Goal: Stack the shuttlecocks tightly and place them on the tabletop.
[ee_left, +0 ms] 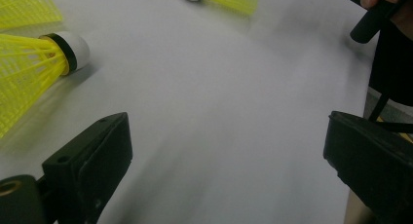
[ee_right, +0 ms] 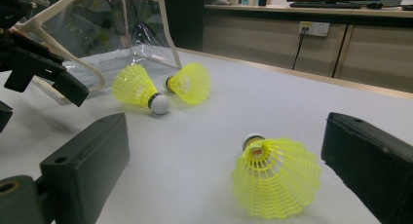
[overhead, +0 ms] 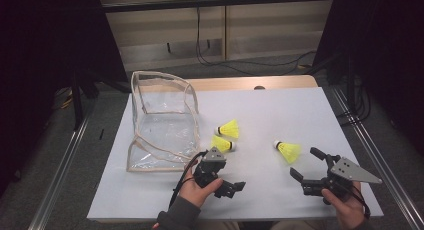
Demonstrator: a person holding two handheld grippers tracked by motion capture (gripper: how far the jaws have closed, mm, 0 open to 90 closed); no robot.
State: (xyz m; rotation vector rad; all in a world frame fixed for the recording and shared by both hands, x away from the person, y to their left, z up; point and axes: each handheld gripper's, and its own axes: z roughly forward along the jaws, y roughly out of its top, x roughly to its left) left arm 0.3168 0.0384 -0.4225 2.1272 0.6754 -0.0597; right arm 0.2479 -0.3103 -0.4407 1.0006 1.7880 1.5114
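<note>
Two grippers sit low over the near edge of the table, both with jaws spread wide and nothing between them. The left gripper (overhead: pixel 224 186) points to the right across the sheet; in its own view only bare white surface lies between the jaws. The right gripper (overhead: pixel 306 167) points up-left, and in the right gripper view the nearest shuttlecock (ee_right: pixel 275 175) lies just ahead of the gap between its jaws, skirt toward the camera, cork tip away.

That single shuttlecock (overhead: pixel 288 150) rests apart from the pair of shuttlecocks (overhead: pixel 226 136), which lie close together near the table's middle, just right of the clear bag (overhead: pixel 162 122). The bag stands open, transparent plastic with cream piping along its edges, and appears empty.

The table (overhead: pixel 280 110) is covered by a smooth, matte white sheet; a strip of light wood shows along its far edge. Beyond it runs a pale cabinet wall (overhead: pixel 260 35) with black cables (overhead: pixel 220 60) hanging down and trailing across a grey floor. Dark drapes close off both sides, and metal rails run along the floor at left and right. The right gripper view shows a white wall socket (ee_right: pixel 314 28) on the cabinet and a monitor edge above it. No readable writing or brand marks can be made out anywhere.
</note>
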